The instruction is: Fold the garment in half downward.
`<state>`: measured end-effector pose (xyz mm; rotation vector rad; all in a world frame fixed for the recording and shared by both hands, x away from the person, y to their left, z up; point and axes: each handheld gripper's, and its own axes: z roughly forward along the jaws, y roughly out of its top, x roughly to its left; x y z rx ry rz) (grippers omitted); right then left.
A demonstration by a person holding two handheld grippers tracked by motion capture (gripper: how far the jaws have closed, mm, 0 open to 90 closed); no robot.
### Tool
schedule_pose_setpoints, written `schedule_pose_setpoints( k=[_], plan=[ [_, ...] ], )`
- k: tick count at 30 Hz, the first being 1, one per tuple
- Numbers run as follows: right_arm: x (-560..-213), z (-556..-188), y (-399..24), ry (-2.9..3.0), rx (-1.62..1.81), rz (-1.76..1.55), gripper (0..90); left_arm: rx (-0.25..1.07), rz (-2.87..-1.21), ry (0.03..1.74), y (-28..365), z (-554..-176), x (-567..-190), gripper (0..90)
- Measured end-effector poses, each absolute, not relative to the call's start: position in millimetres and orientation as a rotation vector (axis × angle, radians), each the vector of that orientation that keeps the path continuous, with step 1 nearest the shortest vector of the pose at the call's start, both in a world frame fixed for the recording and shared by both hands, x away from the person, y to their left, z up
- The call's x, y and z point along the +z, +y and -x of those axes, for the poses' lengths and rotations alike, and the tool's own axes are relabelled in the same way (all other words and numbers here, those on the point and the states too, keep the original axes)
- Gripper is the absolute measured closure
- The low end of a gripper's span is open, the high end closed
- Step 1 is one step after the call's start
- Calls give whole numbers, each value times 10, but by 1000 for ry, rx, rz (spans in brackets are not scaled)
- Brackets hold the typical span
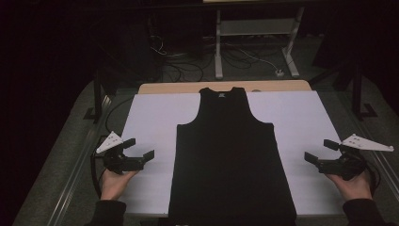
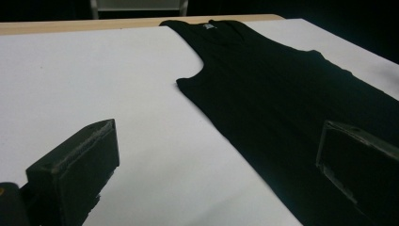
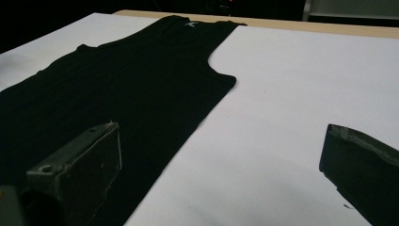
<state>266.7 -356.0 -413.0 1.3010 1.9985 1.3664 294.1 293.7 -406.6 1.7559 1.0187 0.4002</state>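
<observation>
A black sleeveless top (image 1: 229, 150) lies flat down the middle of the white sheet (image 1: 150, 117), neck toward the far edge. My left gripper (image 1: 139, 148) hovers over the sheet just left of the top, jaws wide apart with nothing between them. My right gripper (image 1: 321, 150) hovers to the right of the top, also open and empty. In the left gripper view the top (image 2: 282, 94) stretches across the right, and the gripper (image 2: 219, 160) frames its edge. From the right gripper view, the top (image 3: 117, 84) lies at the left, with the gripper (image 3: 221, 165) open over its hem side.
The white sheet covers a wooden table whose far edge (image 1: 188, 87) shows as a tan strip. Beyond it stand a white frame's legs (image 1: 219, 47) and cables on the dark floor. Metal rails (image 1: 80, 169) run along both sides of the table.
</observation>
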Motion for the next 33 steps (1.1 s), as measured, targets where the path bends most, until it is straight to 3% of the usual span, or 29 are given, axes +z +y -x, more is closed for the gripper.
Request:
schedule_pose_setpoints(
  k=[33],
  plan=[
    [-3986,-2619,-3550,1987,1340,-1308,0,359,-1783,1014,2872,-2928,-4063,0]
  ],
)
